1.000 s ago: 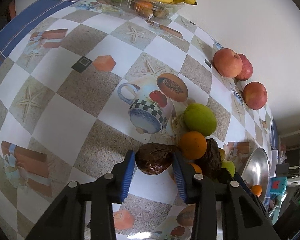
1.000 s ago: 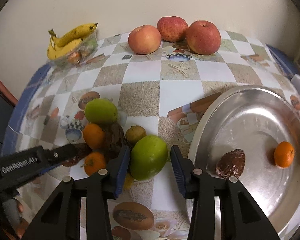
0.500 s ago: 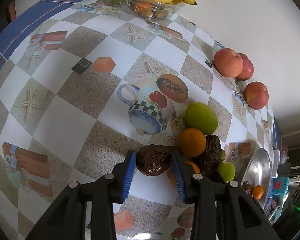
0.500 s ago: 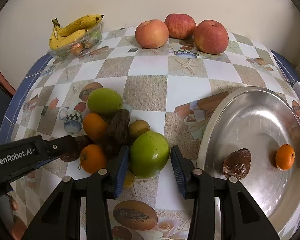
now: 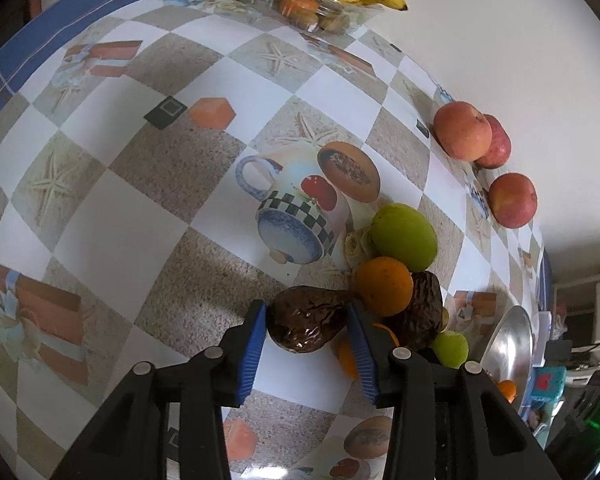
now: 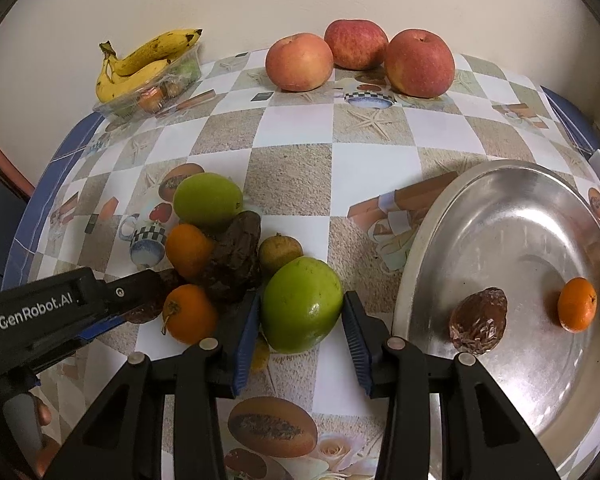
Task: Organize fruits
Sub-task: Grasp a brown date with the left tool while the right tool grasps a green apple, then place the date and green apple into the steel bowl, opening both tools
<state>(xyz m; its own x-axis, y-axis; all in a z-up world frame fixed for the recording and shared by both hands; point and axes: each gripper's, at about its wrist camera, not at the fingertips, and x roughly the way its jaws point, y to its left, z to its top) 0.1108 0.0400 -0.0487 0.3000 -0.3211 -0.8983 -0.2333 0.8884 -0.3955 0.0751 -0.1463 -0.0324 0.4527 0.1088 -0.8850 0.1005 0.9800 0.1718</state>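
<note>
- Left gripper (image 5: pixel 306 320) clamped on a wrinkled dark brown fruit (image 5: pixel 304 322) — both blue pads pressed to its sides, at the edge of the fruit pile, on the side away from the steel tray (image 6: pixel 452 208).
- Right gripper (image 6: pixel 300 316) straddling a large green fruit (image 6: pixel 302 304), near pad touching, far pad a sliver off — not clamped, just beside the tray.
- On the tray: another wrinkled brown fruit (image 6: pixel 478 320) and a small orange (image 6: pixel 577 304).
- Beyond the tray, by the wall: three apples (image 6: pixel 356 60).
</note>
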